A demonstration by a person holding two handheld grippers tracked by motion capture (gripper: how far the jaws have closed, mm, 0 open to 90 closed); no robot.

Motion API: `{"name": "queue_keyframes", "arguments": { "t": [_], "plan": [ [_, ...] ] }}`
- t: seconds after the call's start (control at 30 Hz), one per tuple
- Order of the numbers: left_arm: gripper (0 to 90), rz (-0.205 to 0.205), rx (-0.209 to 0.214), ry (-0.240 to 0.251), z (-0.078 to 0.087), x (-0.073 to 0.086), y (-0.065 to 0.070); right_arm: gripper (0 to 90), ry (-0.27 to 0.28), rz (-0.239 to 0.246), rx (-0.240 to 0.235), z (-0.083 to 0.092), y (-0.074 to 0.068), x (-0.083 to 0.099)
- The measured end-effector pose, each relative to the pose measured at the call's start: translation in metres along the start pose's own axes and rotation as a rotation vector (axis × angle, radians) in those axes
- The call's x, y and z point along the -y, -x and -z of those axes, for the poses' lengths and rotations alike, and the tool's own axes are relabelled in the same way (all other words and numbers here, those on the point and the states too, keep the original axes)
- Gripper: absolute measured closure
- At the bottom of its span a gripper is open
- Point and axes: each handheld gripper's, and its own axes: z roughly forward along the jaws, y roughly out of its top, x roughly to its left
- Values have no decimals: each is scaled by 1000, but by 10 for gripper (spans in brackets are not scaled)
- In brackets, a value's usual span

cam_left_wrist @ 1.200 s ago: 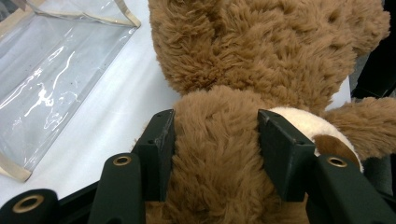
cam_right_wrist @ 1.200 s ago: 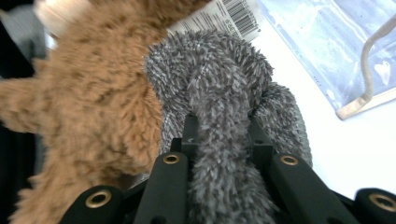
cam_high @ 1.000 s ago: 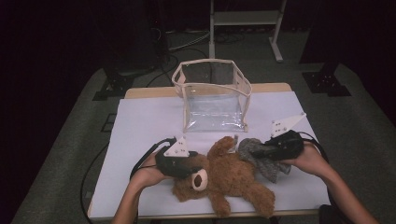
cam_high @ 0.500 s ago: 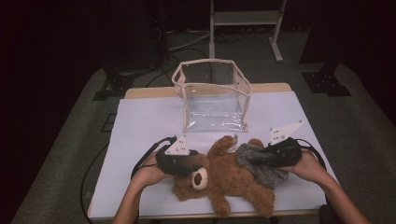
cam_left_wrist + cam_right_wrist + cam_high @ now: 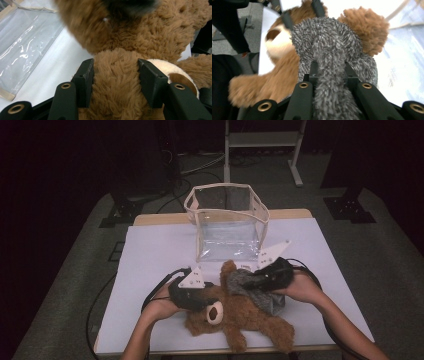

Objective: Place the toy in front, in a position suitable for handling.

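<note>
White-covered table (image 5: 150, 260) — clear plastic bin (image 5: 227, 222) and brown teddy bear (image 5: 245, 317) on it.

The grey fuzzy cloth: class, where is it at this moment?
In the high view the grey fuzzy cloth lies on the brown teddy bear, near the table's front edge, right of centre, pinched by the right gripper, with the clear bag behind.

Table lit from above, surroundings dark; close fur blurred.
</note>
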Motion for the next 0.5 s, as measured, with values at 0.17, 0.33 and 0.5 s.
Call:
{"name": "queue_keyframes", "arguments": {
  "t": [0.17,0.33,0.5],
  "plan": [
    [485,-1,-2,5,0,1,0,745,-75,-2,8,-20,11,-10],
    [485,6,3,8,0,1,-1,745,-75,-45,12,-11,17,7],
    [485,2,0,4,-1,0,0,745,-30,-23,18,-3,12,-8]
  ]
}}
